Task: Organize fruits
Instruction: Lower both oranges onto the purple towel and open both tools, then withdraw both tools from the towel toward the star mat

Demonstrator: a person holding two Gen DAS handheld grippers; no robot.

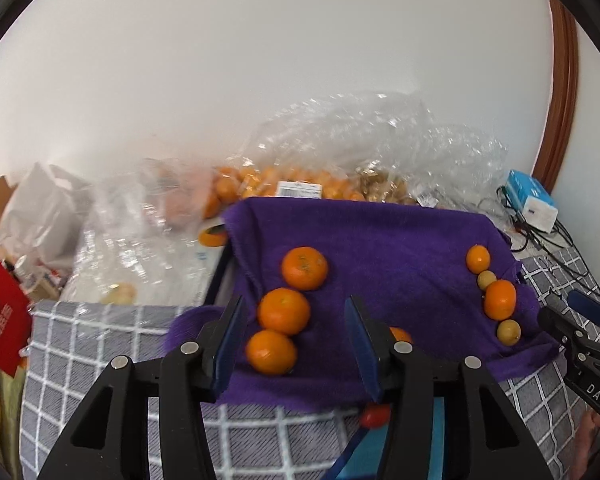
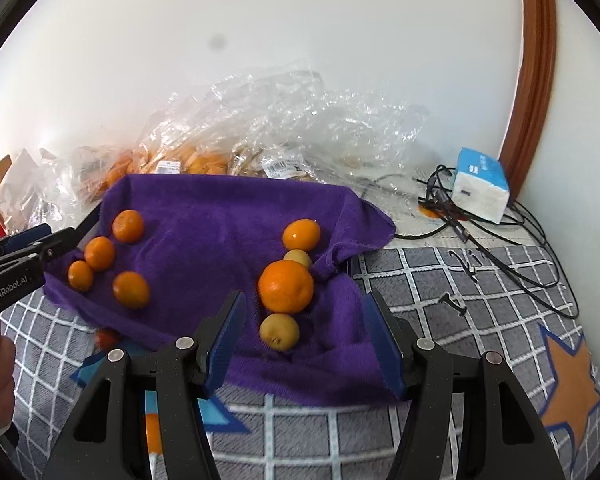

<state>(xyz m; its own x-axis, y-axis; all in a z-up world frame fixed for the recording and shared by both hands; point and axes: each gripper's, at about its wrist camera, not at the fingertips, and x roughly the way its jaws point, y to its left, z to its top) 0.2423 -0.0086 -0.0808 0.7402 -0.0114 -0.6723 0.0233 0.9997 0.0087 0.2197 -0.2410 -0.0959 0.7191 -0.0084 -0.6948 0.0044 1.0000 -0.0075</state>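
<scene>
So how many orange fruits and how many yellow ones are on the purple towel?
Orange fruits: 6
Yellow fruits: 2
Total: 8

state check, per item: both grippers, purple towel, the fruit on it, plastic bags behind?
left gripper: open, holding nothing
right gripper: open, holding nothing
purple towel: spread out, rumpled, edges draped
left fruit group: four oranges, loose on towel
right fruit row: two oranges, two small yellowish fruits, in line
plastic bags: crumpled, fruit inside
</scene>
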